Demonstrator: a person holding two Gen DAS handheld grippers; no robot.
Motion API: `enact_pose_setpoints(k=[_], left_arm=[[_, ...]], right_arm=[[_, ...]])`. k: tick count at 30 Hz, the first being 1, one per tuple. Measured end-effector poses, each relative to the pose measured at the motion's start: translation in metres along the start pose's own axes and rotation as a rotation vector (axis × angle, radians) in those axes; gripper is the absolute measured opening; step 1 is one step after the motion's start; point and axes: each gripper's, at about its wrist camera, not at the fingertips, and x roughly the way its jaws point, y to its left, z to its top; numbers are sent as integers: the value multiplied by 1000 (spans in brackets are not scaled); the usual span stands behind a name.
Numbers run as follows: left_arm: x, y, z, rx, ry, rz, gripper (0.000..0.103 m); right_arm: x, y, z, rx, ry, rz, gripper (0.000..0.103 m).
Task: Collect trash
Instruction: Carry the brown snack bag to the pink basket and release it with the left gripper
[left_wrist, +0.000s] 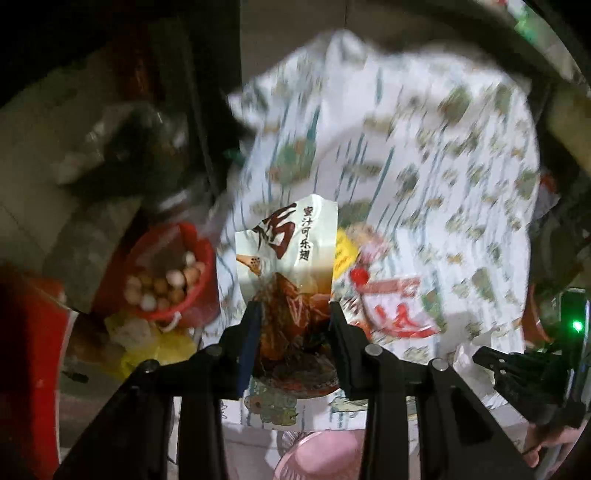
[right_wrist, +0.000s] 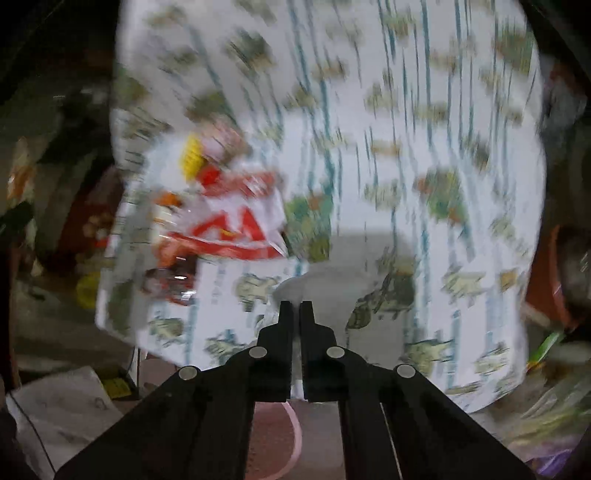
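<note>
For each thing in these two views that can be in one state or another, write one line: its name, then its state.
left gripper: shut on the snack wrapper
snack wrapper: crumpled, held upright
right gripper: shut, nothing visibly between its fingers
red-and-white wrapper: lying on the patterned tablecloth
red bucket: holding small round items
pink basket: contents cannot be told

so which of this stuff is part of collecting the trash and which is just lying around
Part of the job:
- snack wrapper, clamped in the left hand-held gripper
- red-and-white wrapper on the patterned tablecloth
- pink basket below

Just lying about:
- red bucket of round items
- patterned tablecloth
</note>
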Motion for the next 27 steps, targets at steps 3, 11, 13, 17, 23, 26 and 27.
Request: enact_pose_setpoints(k=[3,11,13,17,23,26,27], left_arm=[[-31,-13,0,13,-43,-15,34],[-75,-36,-2,-13,-66,8,34],[-84,-45,0,3,-93,38,34],[-93,-56,3,-39,-84,21,34],[-102,-83,-1,-28,-114,47,34],[-102,-95,-4,-16,-118,49,35],[-101,-97,-4,-17,-114,46,35]], right_arm=[[-52,6,-1,-20,-103,-10,4],[-137,14,-19,-38,-336,52,4],[-143,9,-26,-5,-389,81,4],[-136,-16,-34,51,-406,97,4],[-128,-48,-43,91,-376,52,4],[-129,-58,-48,102,-361,73,4],[-129,-59,-49,101,-360,58,4]])
